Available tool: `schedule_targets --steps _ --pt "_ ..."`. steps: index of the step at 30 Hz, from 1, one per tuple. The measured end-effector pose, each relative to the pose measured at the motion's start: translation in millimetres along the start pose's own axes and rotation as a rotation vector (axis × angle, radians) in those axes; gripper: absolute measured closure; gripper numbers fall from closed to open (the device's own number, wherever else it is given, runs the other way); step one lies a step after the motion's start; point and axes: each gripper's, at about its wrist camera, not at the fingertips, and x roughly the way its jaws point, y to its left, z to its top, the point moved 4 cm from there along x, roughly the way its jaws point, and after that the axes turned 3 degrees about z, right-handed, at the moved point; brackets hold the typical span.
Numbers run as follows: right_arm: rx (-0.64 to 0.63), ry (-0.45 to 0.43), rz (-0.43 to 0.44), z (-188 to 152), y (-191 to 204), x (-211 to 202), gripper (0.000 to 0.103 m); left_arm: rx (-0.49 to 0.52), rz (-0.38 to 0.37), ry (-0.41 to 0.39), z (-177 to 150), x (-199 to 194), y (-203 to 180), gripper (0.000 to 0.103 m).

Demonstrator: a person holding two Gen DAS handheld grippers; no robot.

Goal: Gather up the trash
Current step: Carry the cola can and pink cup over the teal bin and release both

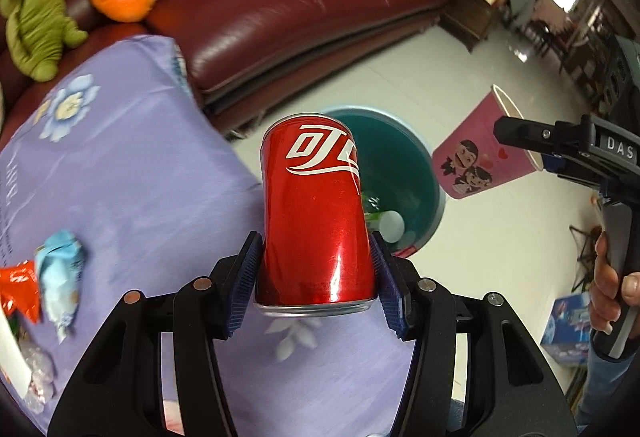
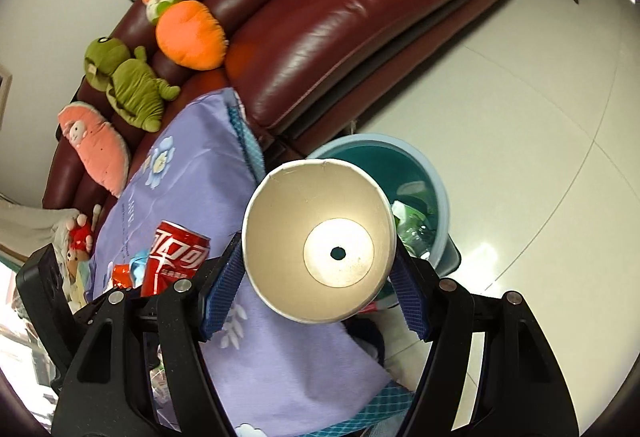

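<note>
The left tongs (image 1: 316,273) are pinching a red can (image 1: 314,213) by its lower half, the can standing nearly upright in the centre of the left wrist view. Behind it, a teal bin (image 1: 416,173) is sitting on the floor, already holding some bottles and scraps. The right tongs (image 2: 316,273) are pinching a paper cup (image 2: 318,237) by its sides, mouth facing the camera; in the left wrist view the same cup is showing pink at the right of the frame, tipped on its side.

Both loads look bound for the bin, and the risks are in the release. The can is being gripped low, so most of it is sticking out past the pads (image 1: 244,277); a quick tilt may be enough to let the smooth metal slip and drop short, onto the purple cloth (image 1: 132,165) or the floor. It is still sitting over the cloth's edge in the frame, not clearly over the bin, so letting go now would probably miss. The cup is thin paper, and a harder squeeze could crush it or pop it sideways. With both tongs heading for one opening, they may also be crowding each other at the rim.

More trash is waiting: a blue wrapper (image 1: 60,269) and a red wrapper (image 1: 20,289) at the lower left on the cloth.
</note>
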Motion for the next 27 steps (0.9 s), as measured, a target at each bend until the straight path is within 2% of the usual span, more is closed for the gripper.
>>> schedule_targets --steps 11,14,19,27 --pt "0.037 0.025 -0.033 12 -29 14 0.037 0.051 -0.028 0.105 19 67 -32 0.047" --pt "0.043 0.031 -0.040 13 -33 17 0.037 0.064 -0.012 0.125 20 82 -37 0.032" --pt "0.044 0.046 -0.049 15 -34 25 0.037 0.054 -0.020 0.145 15 90 -34 0.030" --pt "0.033 0.066 -0.053 15 -26 34 0.037 0.016 -0.023 0.131 11 82 -20 0.025"
